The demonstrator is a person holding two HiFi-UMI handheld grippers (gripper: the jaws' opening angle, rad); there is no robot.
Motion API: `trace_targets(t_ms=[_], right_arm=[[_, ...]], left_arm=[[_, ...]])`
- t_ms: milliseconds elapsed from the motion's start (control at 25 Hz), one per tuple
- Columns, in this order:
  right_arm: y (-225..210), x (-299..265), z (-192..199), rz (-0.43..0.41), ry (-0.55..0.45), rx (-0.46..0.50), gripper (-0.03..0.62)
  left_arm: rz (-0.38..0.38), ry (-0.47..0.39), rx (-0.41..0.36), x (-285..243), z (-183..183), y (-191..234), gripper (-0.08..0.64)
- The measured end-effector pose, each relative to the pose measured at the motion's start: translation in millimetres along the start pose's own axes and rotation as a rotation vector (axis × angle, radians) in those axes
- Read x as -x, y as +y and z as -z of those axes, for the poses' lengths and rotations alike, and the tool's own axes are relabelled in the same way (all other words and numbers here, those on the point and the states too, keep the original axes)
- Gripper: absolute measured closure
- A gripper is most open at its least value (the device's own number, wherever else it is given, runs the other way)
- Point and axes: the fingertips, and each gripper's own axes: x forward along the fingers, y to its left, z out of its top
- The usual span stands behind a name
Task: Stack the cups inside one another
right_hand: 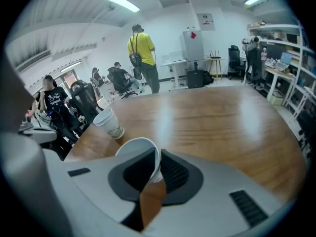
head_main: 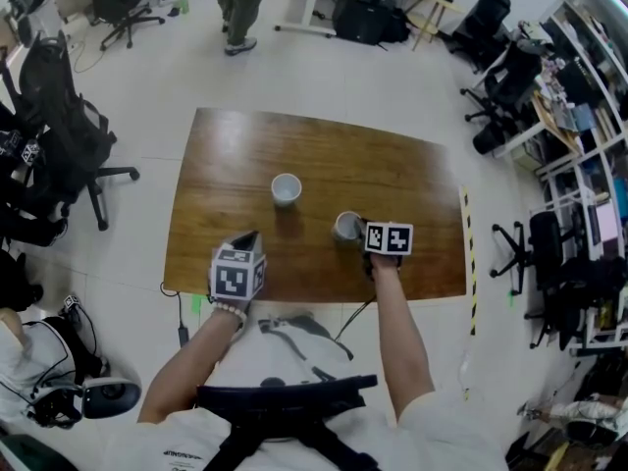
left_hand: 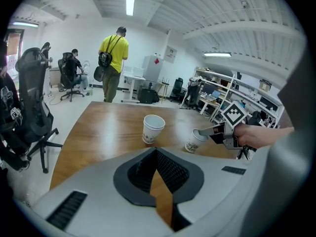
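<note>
White paper cup (head_main: pixel 345 226) sits near the wooden table's (head_main: pixel 392 170) front edge, its wall pinched between the right gripper's (head_main: pixel 361 229) closed jaws. The second cup (head_main: pixel 286 188) stands nearer the table's middle. The left gripper (head_main: pixel 250 237), jaws together and empty, hangs over the table's front edge.

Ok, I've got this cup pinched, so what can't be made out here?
Near cup base: hidden behind the right gripper in its own view.
Far cup print: too small in every view.
Marker cube: covers that grip in head view.
</note>
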Motion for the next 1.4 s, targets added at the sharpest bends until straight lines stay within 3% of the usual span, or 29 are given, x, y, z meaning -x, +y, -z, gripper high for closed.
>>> trace_targets(t_ms=[560, 1400], right_arm=[[13, 18, -14, -0.014, -0.038, 0.019, 0.561], [118, 42, -130, -0.18, -0.189, 0.153, 0.561]], left_arm=[[0.011, 0.002, 0.0, 3, 5, -1, 0.563], [-0.003, 0.002, 0.027, 3, 3, 18, 0.562]])
